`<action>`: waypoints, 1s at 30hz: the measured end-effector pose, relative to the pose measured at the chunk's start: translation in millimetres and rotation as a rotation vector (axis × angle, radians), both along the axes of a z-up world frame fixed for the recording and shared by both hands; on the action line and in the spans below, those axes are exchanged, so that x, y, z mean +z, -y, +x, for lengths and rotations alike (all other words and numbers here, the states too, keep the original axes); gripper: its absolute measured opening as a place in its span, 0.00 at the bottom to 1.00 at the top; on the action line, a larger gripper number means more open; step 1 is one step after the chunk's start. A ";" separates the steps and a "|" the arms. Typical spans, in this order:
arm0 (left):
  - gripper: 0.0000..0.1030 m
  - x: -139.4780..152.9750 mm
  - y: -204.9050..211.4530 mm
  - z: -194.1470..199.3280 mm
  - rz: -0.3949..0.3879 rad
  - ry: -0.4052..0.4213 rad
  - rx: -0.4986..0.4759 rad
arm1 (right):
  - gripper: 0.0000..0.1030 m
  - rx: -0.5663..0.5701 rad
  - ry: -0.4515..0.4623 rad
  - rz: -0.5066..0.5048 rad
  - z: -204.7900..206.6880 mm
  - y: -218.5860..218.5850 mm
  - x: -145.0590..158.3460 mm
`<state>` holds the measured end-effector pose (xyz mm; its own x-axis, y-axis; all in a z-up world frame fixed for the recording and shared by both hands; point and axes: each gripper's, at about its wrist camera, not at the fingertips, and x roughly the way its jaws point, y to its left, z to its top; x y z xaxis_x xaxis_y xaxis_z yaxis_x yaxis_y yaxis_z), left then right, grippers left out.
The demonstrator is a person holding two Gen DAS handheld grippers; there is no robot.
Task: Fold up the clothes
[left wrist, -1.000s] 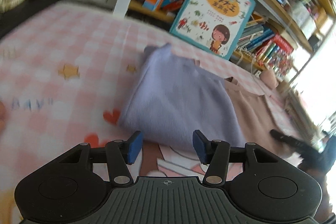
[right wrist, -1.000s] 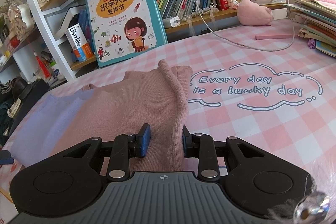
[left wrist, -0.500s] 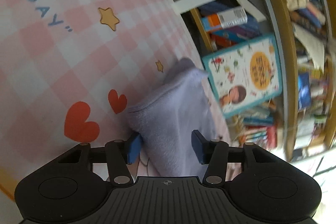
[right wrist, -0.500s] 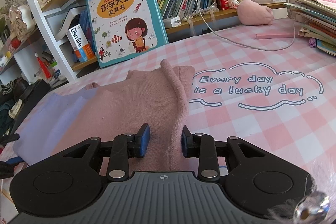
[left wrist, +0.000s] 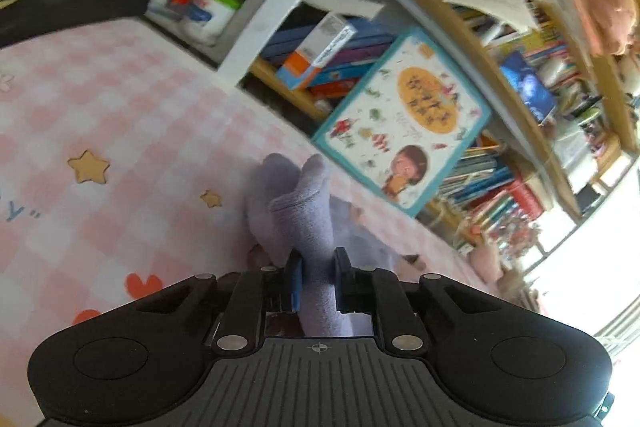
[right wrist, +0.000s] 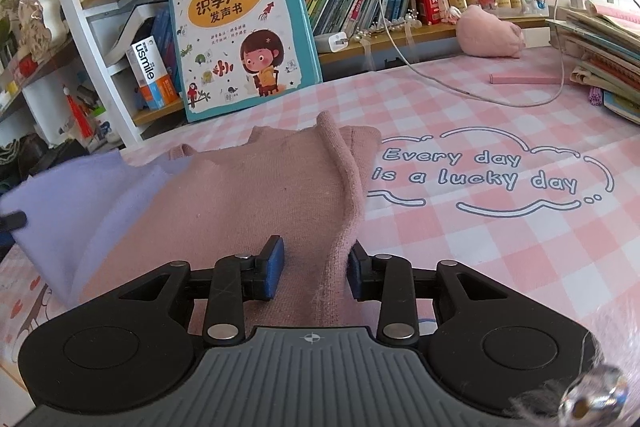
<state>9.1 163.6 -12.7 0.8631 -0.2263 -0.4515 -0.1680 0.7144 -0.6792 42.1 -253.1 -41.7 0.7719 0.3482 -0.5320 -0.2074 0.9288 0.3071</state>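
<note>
A lavender knit garment (left wrist: 298,211) lies on the pink checked tablecloth (left wrist: 120,131). My left gripper (left wrist: 316,277) is shut on its near edge, which bunches up between the fingers. In the right wrist view the lavender garment (right wrist: 76,203) lies at the left, overlapped by a dusty pink knit garment (right wrist: 256,195). My right gripper (right wrist: 314,271) has its jaws apart around the pink garment's raised folded edge, without pinching it.
A teal children's book (right wrist: 240,31) leans on the bookshelf behind the clothes. A pink plush toy (right wrist: 490,35), a white cable (right wrist: 440,83) and a stack of books (right wrist: 600,51) sit at the right. The cloth carries "Every day is a lucky day" lettering (right wrist: 476,171).
My left gripper swung over the lavender garment and closed on its edge, lifting it into a bunch. My right gripper stayed over the pink garment's edge, jaws a little wider.
</note>
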 end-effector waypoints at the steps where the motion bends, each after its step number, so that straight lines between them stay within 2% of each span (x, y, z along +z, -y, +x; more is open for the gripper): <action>1: 0.14 -1.9 -3.8 0.7 -0.021 -0.008 0.004 | 0.31 0.000 0.000 0.000 0.3 0.6 -0.2; 3: 0.19 -16.2 -19.1 2.4 -0.151 -0.050 0.039 | 0.31 0.001 -0.001 0.000 0.7 1.9 -0.5; 5: 0.20 -27.0 -26.1 2.4 -0.210 -0.070 0.058 | 0.31 0.000 -0.001 0.002 0.6 2.5 -0.5; 9: 0.27 -36.2 -25.1 8.7 -0.227 -0.091 0.078 | 0.31 0.000 -0.003 0.007 0.4 3.2 -0.4; 13: 0.28 -39.5 -23.9 17.5 -0.248 -0.090 0.079 | 0.31 0.000 -0.002 0.000 0.6 3.0 -0.3; 16: 0.24 -39.3 -24.0 21.1 -0.232 -0.084 0.071 | 0.31 -0.002 -0.003 0.004 1.4 1.8 -0.4; 18: 0.13 -35.2 -23.1 19.1 -0.190 -0.069 0.067 | 0.32 -0.001 -0.001 -0.002 2.9 -0.9 -0.2; 19: 0.12 -32.5 -22.5 17.8 -0.166 -0.060 0.065 | 0.32 0.001 0.000 -0.007 3.7 -2.7 -0.1; 21: 0.11 -20.6 -17.7 10.1 -0.088 -0.009 0.062 | 0.32 0.007 -0.002 -0.010 6.1 -7.1 0.0; 23: 0.10 -5.2 -9.9 1.3 0.030 0.043 0.062 | 0.32 0.026 -0.007 -0.008 9.4 -14.2 0.4; 25: 0.11 5.9 -6.9 -6.7 0.122 0.063 0.068 | 0.32 0.048 -0.010 -0.010 12.3 -24.2 0.8; 27: 0.11 4.5 -17.0 -11.6 0.106 0.047 0.089 | 0.33 0.067 -0.007 -0.018 14.3 -36.1 0.6; 30: 0.11 -11.5 -39.4 -11.6 0.005 -0.012 0.113 | 0.33 0.054 0.005 -0.019 16.2 -50.6 -0.7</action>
